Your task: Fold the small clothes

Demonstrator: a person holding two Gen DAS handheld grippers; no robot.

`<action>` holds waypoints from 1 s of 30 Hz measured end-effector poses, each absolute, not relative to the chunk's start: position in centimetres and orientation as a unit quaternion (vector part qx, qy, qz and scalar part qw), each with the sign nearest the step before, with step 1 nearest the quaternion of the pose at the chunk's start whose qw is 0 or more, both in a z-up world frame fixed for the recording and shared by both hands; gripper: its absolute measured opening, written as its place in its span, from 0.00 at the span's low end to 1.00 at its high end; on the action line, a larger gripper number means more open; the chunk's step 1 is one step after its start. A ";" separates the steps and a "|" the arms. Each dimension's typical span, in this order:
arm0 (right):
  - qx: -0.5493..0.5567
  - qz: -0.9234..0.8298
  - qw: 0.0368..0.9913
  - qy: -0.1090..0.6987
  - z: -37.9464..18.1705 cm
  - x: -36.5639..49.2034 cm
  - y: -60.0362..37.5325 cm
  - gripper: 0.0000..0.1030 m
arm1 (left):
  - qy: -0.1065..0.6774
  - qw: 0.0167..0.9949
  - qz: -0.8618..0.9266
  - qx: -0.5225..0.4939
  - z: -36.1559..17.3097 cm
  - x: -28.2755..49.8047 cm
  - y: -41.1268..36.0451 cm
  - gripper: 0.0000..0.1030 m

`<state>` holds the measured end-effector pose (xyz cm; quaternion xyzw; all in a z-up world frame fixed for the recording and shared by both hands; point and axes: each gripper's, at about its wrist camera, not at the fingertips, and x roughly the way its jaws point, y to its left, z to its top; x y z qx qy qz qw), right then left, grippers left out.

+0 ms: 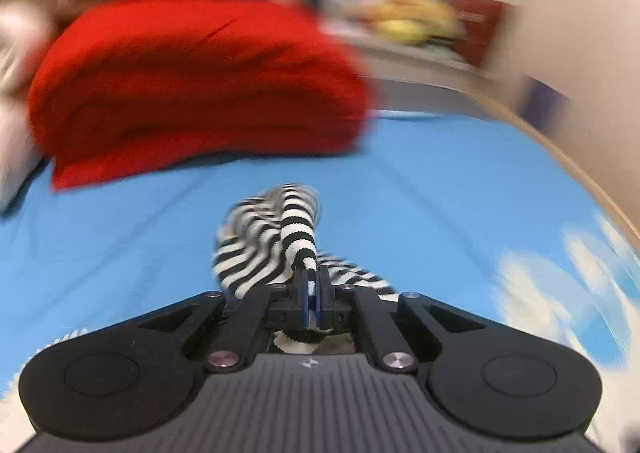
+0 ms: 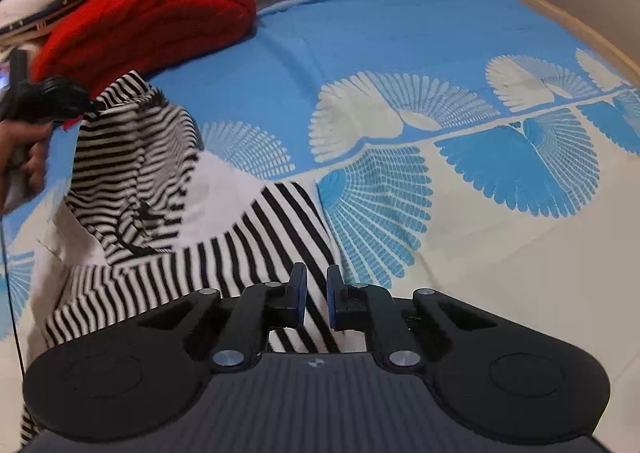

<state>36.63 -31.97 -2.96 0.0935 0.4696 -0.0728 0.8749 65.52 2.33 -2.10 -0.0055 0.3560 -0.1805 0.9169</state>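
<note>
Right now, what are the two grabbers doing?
Left gripper: jaws shut on the striped garment.
Right gripper: jaws nearly closed, striped garment between them; grip cannot be told.

My matt black plastic left claw (image 1: pixel 313 285) is pinching soft ribbed striped knit cloth (image 1: pixel 276 237); the printed bedsheet (image 2: pixel 400 53) is looking smooth, the red blanket (image 2: pixel 160 9) plush.

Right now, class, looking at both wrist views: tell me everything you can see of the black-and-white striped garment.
The striped garment is a soft knit with narrow black and white stripes, crumpled and partly folded on the blue and white patterned bedspread. The left gripper is shut on one bunched corner and holds it lifted, so the cloth drapes down from it. Another stretch lies flat, running between the fingers of the right gripper; whether these pinch it cannot be told. A red folded blanket lies behind it.
</note>
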 end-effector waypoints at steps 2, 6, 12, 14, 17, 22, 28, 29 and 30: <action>0.102 -0.079 0.880 0.457 -2.2 36.3 -32.2 0.10 | 0.349 0.904 -0.247 0.029 -0.2 58.8 1.7 0.02; 0.140 -0.105 0.891 0.419 -0.7 35.3 -33.6 0.11 | 0.393 0.840 -0.365 0.079 1.0 44.3 1.6 0.03; 0.169 -0.088 0.903 0.386 0.7 34.1 -34.2 0.19 | 0.460 0.820 -0.337 0.050 0.6 33.9 5.1 0.17; 0.167 -0.068 0.904 0.388 0.6 33.8 -33.6 0.23 | 0.457 0.852 -0.252 -0.046 0.2 34.7 8.0 0.28; 0.176 -0.025 0.895 0.409 -0.2 33.8 -32.5 0.24 | 0.492 0.842 -0.120 -0.186 -3.3 36.5 11.1 0.29; 0.241 0.035 0.843 0.479 -3.4 34.8 -30.6 0.30 | 0.544 0.795 -0.055 -0.262 -8.2 40.7 13.0 0.29; 0.323 0.075 0.773 0.541 -7.3 36.1 -27.7 0.39 | 0.562 0.769 -0.048 -0.300 -11.3 40.2 12.7 0.29; 0.330 0.076 0.769 0.542 -7.5 36.3 -27.4 0.41 | 0.564 0.767 -0.049 -0.301 -11.4 40.1 12.4 0.29; 0.332 0.075 0.768 0.543 -7.7 36.5 -27.0 0.41 | 0.566 0.766 -0.051 -0.301 -11.5 40.2 12.0 0.29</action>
